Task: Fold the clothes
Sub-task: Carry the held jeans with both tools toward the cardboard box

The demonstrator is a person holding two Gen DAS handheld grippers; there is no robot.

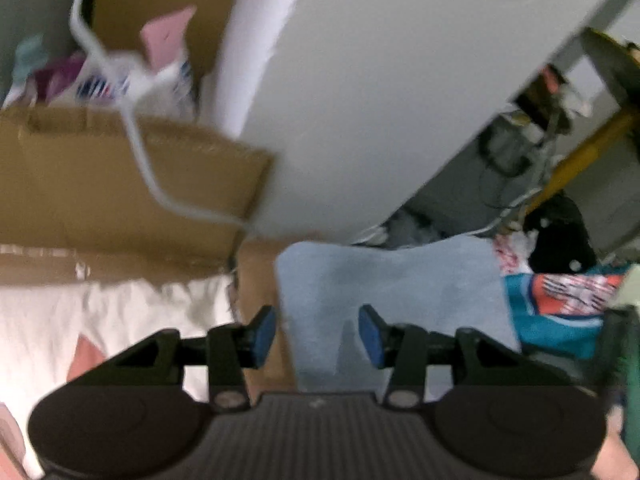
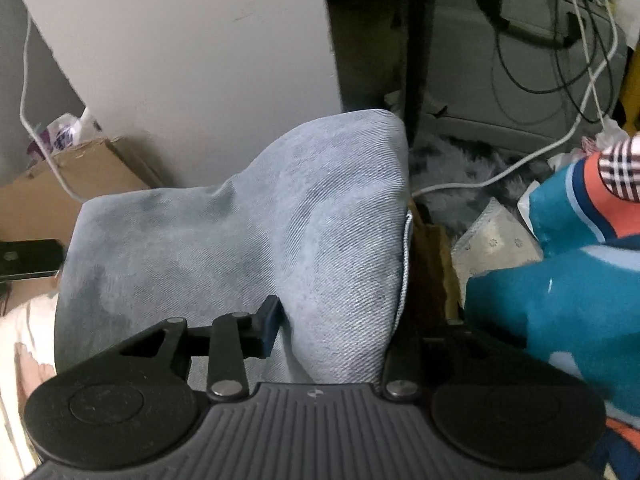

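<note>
Denim garment bunched between the right gripper jaws.

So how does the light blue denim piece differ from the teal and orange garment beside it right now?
The light blue denim piece is plain, with a visible twill weave; the teal and orange garment carries bold printed colour blocks. The denim piece sits between the right gripper's fingers and is humped up; the teal garment lies off to that gripper's right, outside its fingers. Both show in the left wrist view too, beyond the open left gripper.

The denim garment lies between a cardboard box on its left and a patterned garment on its right.
</note>
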